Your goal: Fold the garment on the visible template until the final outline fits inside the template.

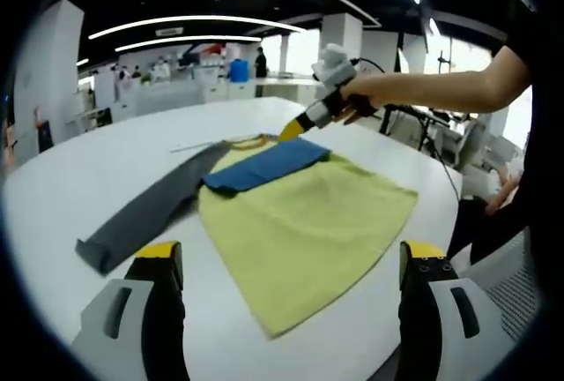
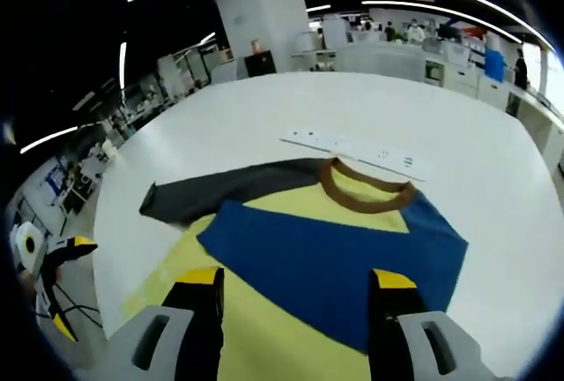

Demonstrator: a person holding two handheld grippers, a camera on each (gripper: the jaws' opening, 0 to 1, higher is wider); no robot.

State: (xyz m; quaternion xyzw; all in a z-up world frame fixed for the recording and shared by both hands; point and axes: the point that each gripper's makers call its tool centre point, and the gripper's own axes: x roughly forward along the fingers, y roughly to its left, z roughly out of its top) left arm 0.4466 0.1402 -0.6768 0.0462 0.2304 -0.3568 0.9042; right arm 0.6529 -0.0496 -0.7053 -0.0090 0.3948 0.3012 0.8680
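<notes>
A long-sleeved shirt lies flat on the white table (image 1: 106, 160). Its yellow body (image 1: 304, 222) faces me, and the grey sleeve (image 1: 145, 213) stretches out to the left. The blue sleeve (image 1: 264, 165) is folded across the chest. My left gripper (image 1: 286, 253) hovers open above the hem, its jaws wide apart and holding nothing. A hand holds my right gripper (image 1: 295, 130) at the brown collar (image 2: 363, 189). In the right gripper view, my right gripper (image 2: 295, 277) is open over the blue sleeve (image 2: 335, 253), with the grey sleeve (image 2: 225, 187) beyond. The left gripper (image 2: 57, 253) shows at the left edge.
A thin white strip (image 2: 352, 147) lies on the table just beyond the collar. The person's arm (image 1: 441, 90) reaches in from the right, and a chair (image 1: 507, 288) stands by the table's near-right edge. Desks and pillars fill the room behind.
</notes>
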